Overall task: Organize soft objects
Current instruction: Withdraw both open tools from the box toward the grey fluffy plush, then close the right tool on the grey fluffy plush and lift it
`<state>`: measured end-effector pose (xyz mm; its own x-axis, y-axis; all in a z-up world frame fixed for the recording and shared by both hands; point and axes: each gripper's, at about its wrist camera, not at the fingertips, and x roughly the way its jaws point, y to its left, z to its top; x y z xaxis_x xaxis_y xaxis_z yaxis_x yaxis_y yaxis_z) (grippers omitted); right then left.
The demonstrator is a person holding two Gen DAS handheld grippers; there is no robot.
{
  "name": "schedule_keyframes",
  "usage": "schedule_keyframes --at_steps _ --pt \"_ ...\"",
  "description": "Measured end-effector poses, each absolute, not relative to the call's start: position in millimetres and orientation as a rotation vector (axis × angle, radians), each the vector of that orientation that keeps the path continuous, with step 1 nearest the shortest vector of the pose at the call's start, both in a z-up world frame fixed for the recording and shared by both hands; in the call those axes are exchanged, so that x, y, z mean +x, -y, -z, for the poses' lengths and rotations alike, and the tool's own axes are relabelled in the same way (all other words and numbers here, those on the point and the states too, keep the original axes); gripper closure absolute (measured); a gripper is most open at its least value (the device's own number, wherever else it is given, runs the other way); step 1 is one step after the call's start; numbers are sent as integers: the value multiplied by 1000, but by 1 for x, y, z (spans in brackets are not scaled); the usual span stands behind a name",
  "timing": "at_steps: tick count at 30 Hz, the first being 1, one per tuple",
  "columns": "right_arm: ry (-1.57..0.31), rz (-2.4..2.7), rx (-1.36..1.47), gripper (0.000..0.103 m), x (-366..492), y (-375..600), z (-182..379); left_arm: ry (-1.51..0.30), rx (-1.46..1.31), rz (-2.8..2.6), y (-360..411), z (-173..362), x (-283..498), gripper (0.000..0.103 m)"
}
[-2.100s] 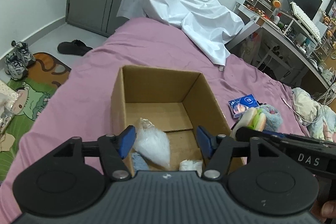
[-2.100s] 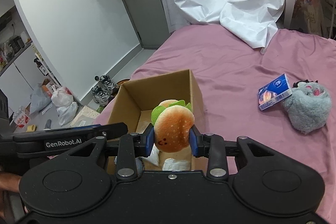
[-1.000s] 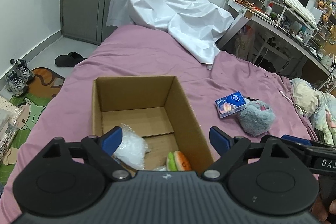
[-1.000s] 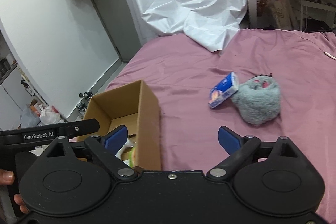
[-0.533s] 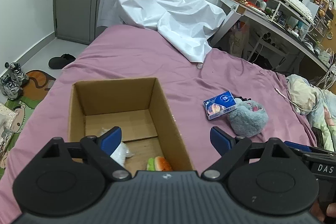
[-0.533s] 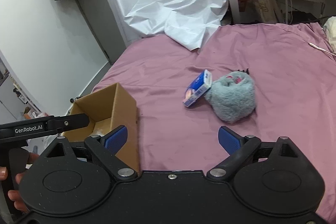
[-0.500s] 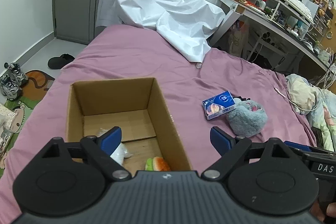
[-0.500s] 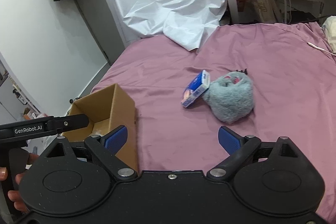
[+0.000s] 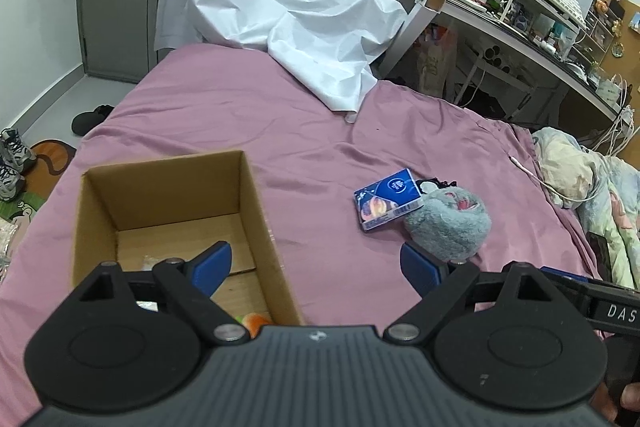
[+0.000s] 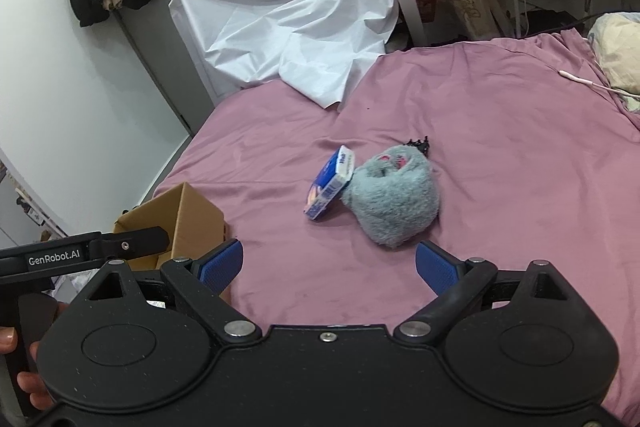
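Bed (image 9: pixel 248 107) with pink sheet fills both views, white cloth (image 9: pixel 280 15) draped over its far end, well ahead of both tools. Cluttered counter (image 9: pixel 500 23) along the wall, ahead-right of the left tool. Cardboard box (image 9: pixel 256 211) sits open on the bed, directly ahead of the left tool (image 9: pixel 316 263); the tool's left pad hangs over the box interior, its right pad over bare sheet beside the box wall. In the box, just under the left tool's near edge, an orange-and-green bit of a plush burger (image 9: pixel 252 321) shows, mostly hidden; other contents are too obscured to identify. Grey fluffy plush (image 10: pixel 394 203) lies on the sheet just ahead of the right tool (image 10: pixel 328 265), slightly right of centre; ahead-right of the left tool. Blue tissue pack (image 10: pixel 330 189) leans against the plush's left side, touching. Small black item (image 10: pixel 418 143) just beyond the plush, can't identify. Both tools released, pads spread wide, nothing between them. From the right tool, the box is low-left, partly behind the left tool's handle.
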<state>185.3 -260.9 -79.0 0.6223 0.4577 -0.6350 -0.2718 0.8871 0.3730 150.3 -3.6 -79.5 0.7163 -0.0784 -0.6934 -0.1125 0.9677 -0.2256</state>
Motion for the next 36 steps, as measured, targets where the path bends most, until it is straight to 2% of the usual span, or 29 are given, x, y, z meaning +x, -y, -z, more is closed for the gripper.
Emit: schedule_keyframes --at_steps 6,11,23,27,36 --pt "-794 -415 281 10 195 274 81 -777 -265 -11 14 81 163 13" --pt "-789 -409 306 16 204 283 81 -775 -263 8 23 81 173 13" --pt "-798 -391 353 43 234 296 88 -793 -286 36 43 87 202 13" --pt "-813 -395 368 55 243 298 93 -800 -304 40 48 90 211 13" --pt "-828 -388 408 56 269 302 100 -829 -305 51 60 101 229 15"
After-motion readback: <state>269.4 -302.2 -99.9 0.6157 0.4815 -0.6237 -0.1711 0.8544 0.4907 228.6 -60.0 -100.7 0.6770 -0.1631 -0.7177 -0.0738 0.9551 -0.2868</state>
